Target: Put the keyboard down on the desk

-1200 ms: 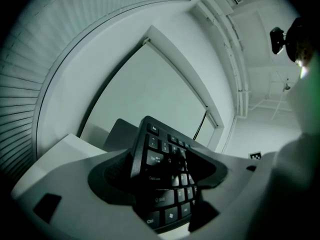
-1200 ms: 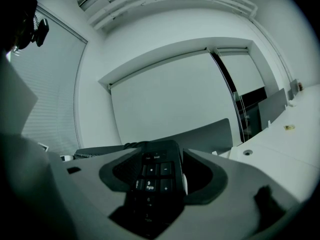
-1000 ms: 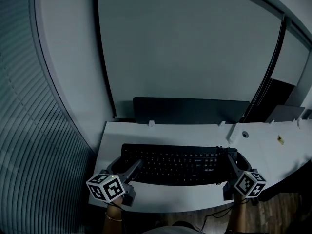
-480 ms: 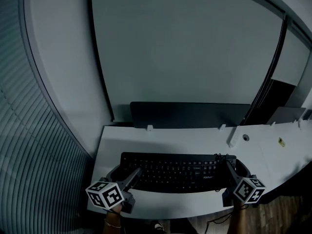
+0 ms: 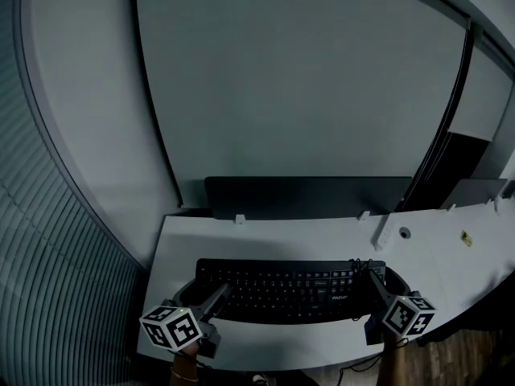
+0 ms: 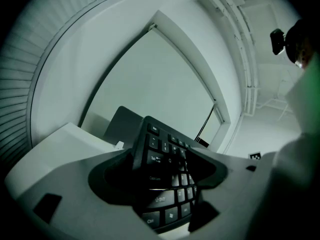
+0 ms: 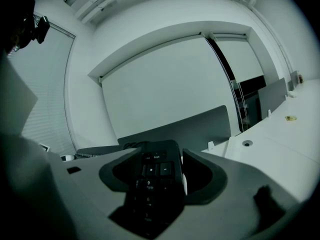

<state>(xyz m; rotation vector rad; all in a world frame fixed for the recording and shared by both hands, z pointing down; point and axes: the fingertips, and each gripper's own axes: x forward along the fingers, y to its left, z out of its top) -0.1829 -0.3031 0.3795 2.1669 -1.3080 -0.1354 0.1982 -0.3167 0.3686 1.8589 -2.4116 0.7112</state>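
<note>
- Black keyboard [image 5: 290, 290] spans between the tools, one end clamped in the left gripper [image 5: 211, 298], the other in the right gripper [image 5: 376, 284], low over the desk [image 5: 265, 233].
- Lowering step, I judge; next, settle it flat, then release.

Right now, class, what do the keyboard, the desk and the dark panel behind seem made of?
The keyboard looks like matt black plastic: moulded keys with pale printed legends. The desk has a smooth white top, probably laminate or painted board: even, no grain visible. The dark panel is a dull flat sheet; fabric or plastic, I cannot tell.
</note>
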